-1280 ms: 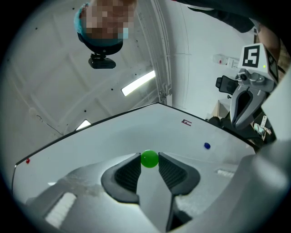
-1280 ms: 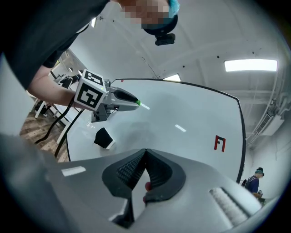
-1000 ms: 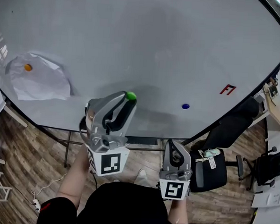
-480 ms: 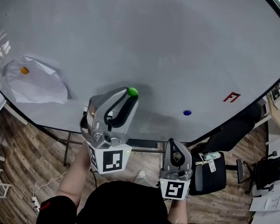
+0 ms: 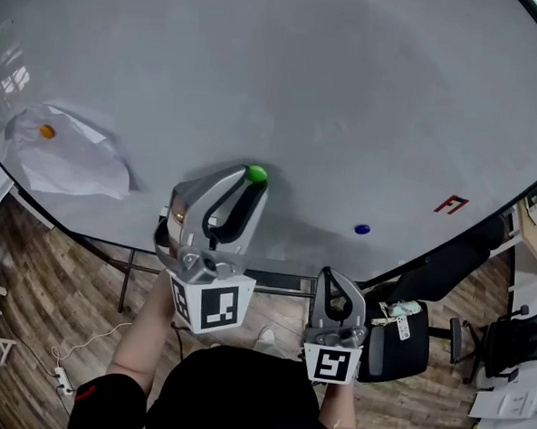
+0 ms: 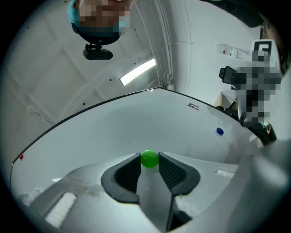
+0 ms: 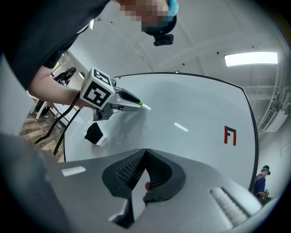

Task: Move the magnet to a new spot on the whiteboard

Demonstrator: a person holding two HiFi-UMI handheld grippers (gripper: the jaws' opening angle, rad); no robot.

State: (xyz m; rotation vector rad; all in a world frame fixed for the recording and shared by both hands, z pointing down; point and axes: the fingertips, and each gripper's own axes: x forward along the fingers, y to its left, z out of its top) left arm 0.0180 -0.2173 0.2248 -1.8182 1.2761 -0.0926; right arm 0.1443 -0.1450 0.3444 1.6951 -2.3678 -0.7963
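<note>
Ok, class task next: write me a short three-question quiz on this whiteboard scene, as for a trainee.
1. True or false: the right gripper holds a magnet.
2. Which colour is the magnet on the paper sheet on the whiteboard? A blue, B orange, C green.
3. Fill in: the left gripper is closed on the ____ magnet.
Key: 1 false, its jaws are shut on nothing. 2 B, the orange magnet. 3 green: the green magnet sits between its pads.
</note>
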